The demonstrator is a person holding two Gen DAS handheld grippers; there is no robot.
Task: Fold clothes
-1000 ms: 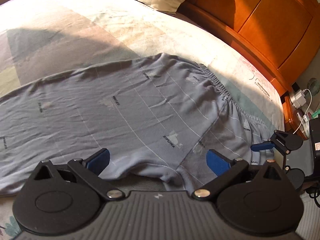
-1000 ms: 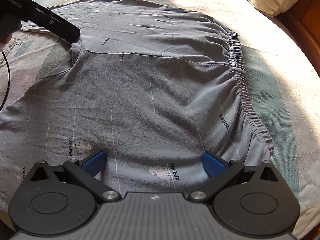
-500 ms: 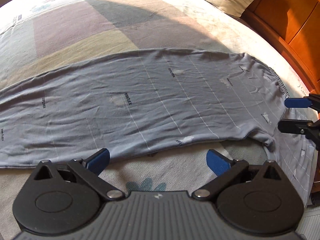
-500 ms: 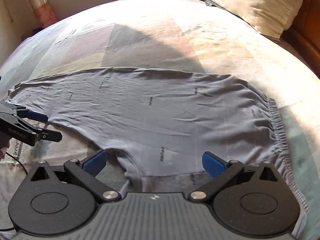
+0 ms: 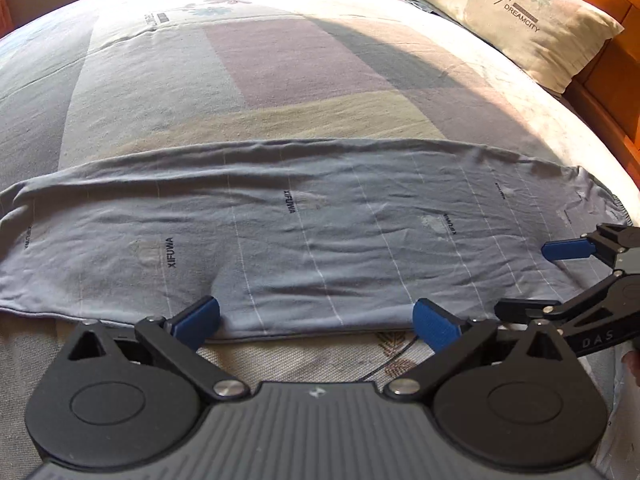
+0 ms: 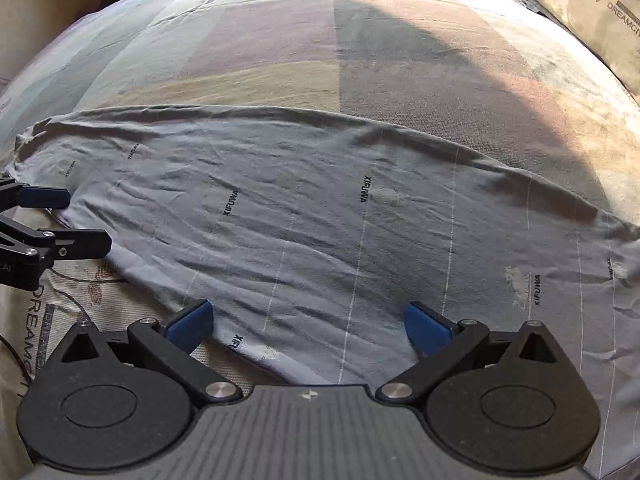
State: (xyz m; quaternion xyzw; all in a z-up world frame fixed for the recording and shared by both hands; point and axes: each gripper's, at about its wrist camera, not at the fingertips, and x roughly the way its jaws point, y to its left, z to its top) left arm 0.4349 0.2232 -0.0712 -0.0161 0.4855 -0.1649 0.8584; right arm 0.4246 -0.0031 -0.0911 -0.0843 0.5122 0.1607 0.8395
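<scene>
Grey trousers (image 5: 304, 236), folded leg over leg into one long band, lie flat and lightly creased across the patchwork bedsheet (image 5: 248, 64); thin white lines and "XIFUWA" prints mark the cloth. The left gripper (image 5: 316, 318) sits at the band's near hem, jaws spread wide and holding nothing. The right gripper (image 6: 308, 318) is likewise wide apart and empty above the cloth. A pillow (image 5: 532, 20) lies at far right. The waistband end is cut off by the frame edge.
</scene>
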